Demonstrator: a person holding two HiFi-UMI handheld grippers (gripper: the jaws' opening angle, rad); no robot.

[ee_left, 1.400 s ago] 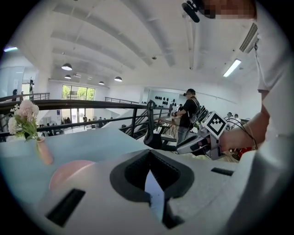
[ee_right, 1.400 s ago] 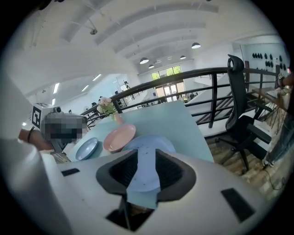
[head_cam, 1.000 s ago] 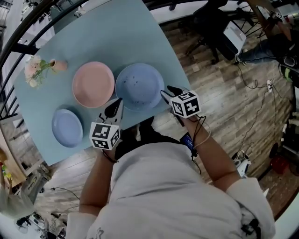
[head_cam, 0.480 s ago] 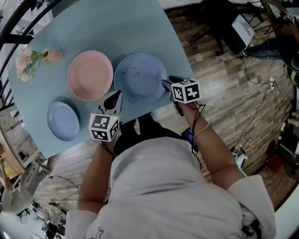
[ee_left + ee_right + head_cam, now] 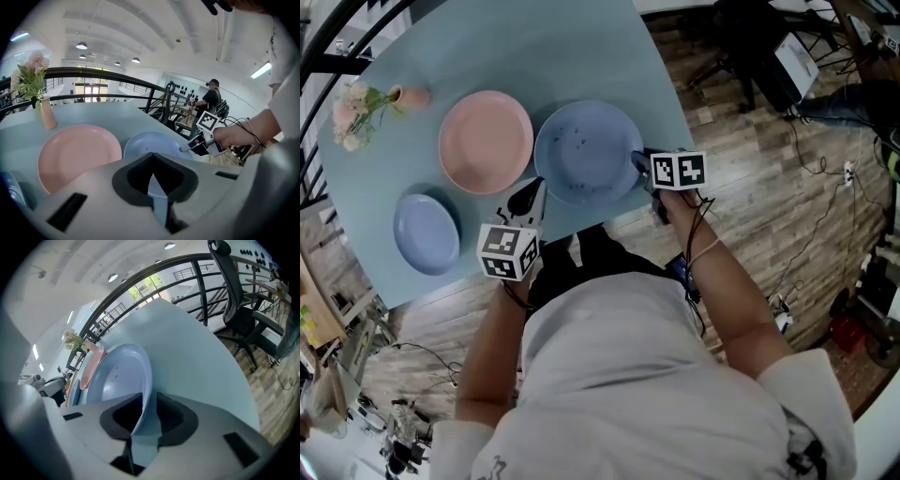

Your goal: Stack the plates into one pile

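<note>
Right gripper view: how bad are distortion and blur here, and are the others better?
Right gripper view: strong fisheye, dark corners, the large blue plate sharp, its near rim soft. Left gripper view: same bowing, ceiling lamps bright without washing out. Head view: even light, faint shadows, edges curved.

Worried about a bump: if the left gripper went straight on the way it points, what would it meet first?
Most likely the near rim of the large blue plate, straight ahead of the left gripper; the pink plate lies to its left. Depth is unclear: the table might come first.
</note>
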